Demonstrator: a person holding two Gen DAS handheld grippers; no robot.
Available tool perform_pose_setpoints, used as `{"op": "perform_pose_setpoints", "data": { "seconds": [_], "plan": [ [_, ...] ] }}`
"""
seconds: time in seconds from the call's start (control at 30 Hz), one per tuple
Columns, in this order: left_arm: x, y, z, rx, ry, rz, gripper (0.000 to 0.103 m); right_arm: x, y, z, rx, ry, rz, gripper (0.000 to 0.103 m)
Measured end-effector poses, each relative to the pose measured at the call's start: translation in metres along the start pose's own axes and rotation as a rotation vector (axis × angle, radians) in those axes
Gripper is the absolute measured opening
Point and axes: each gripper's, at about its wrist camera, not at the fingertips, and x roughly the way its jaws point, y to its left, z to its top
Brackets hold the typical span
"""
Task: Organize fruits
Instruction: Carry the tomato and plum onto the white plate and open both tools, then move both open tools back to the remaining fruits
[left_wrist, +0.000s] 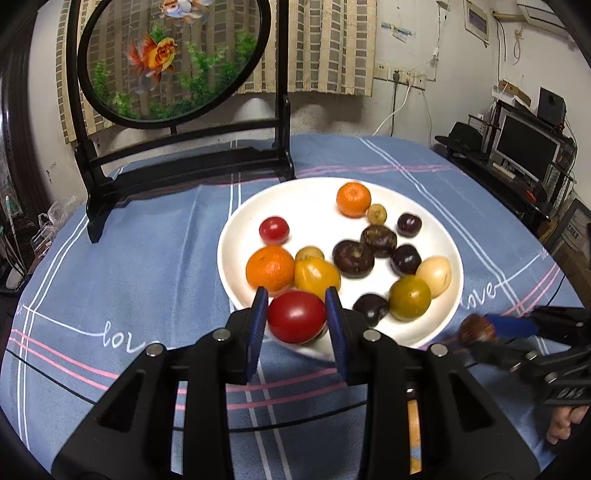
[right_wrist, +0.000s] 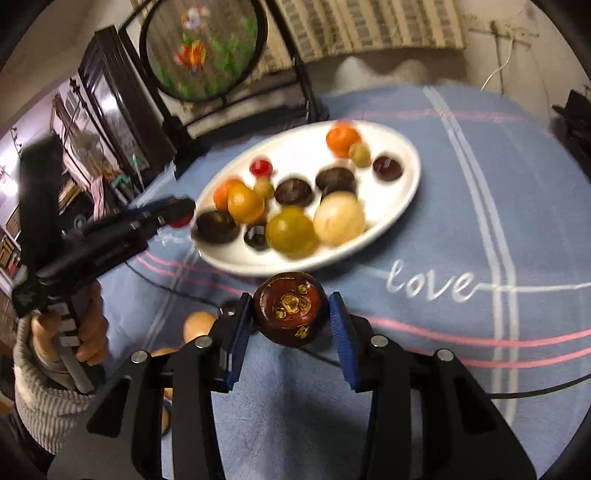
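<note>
My left gripper (left_wrist: 296, 295) is shut on a red tomato (left_wrist: 296, 316) just over the near rim of a white plate (left_wrist: 314, 206). The plate holds two oranges (left_wrist: 353, 199), a small red tomato (left_wrist: 273, 229), a yellow fruit (left_wrist: 317, 275), a green-yellow citrus (left_wrist: 410, 297), a pale fruit (left_wrist: 434, 276) and several dark purple fruits (left_wrist: 352, 258). In the right wrist view my right gripper (right_wrist: 290, 297) grips a dark red-brown mangosteen (right_wrist: 290, 308) above the cloth, just in front of the plate (right_wrist: 402, 184). The left gripper (right_wrist: 181, 214) shows at the plate's left edge.
A black stand with a round goldfish screen (left_wrist: 177, 158) rises behind the plate on the blue tablecloth (left_wrist: 129, 266). A hand in a striped sleeve (right_wrist: 74, 332) holds the left gripper. Pale round objects (right_wrist: 199, 323) lie off the table's near left. A desk with a monitor (left_wrist: 528, 147) is far right.
</note>
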Motion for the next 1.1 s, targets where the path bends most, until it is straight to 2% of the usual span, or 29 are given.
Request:
{"op": "perform_pose_setpoints", "data": {
  "seconds": [0.17,0.33,0.43,0.47,0.5,0.53,0.57,0.67,0.83,0.93,1.03,1.07,1.1],
  "plan": [
    [0.009,-0.010,0.023,0.009,-0.020,0.006,0.032,-0.012,0.000,0.045,0.020,-0.103,-0.018,0.043],
    [0.042,-0.027,0.031,0.033,0.004,0.015,0.032,0.034,-0.010,0.082,0.078,-0.111,-0.061,0.043],
    [0.057,-0.027,0.030,0.041,0.015,0.011,0.036,0.054,-0.018,0.086,0.076,-0.097,-0.121,0.043],
    [0.060,-0.027,0.030,0.046,0.013,0.012,0.041,0.056,-0.021,0.084,0.077,-0.100,-0.136,0.044],
    [0.063,-0.026,0.030,0.048,0.008,0.026,0.055,0.059,-0.024,0.084,0.079,-0.100,-0.143,0.056],
    [0.064,-0.025,0.031,0.043,-0.001,0.039,0.062,0.061,-0.027,0.084,0.083,-0.091,-0.148,0.064],
    [0.064,-0.024,0.031,0.040,-0.006,0.040,0.066,0.060,-0.028,0.084,0.086,-0.103,-0.157,0.067],
    [0.064,-0.020,0.032,0.039,-0.005,0.035,0.066,0.050,-0.029,0.085,0.084,-0.150,-0.145,0.067],
    [0.053,-0.007,0.037,-0.009,-0.011,0.057,0.066,0.038,-0.026,0.083,0.116,-0.134,-0.130,0.067],
    [0.031,-0.006,0.031,-0.012,-0.029,0.053,0.066,0.021,-0.024,0.074,0.167,-0.134,-0.096,0.070],
    [0.004,-0.009,0.015,0.012,-0.052,0.081,0.071,0.000,-0.015,0.059,0.181,-0.147,-0.087,0.085],
    [-0.006,-0.009,0.006,0.011,-0.051,0.082,0.072,-0.007,-0.013,0.054,0.188,-0.157,-0.088,0.093],
    [-0.013,-0.009,0.000,0.008,-0.046,0.076,0.072,-0.014,-0.010,0.049,0.194,-0.167,-0.087,0.094]
  ]
}}
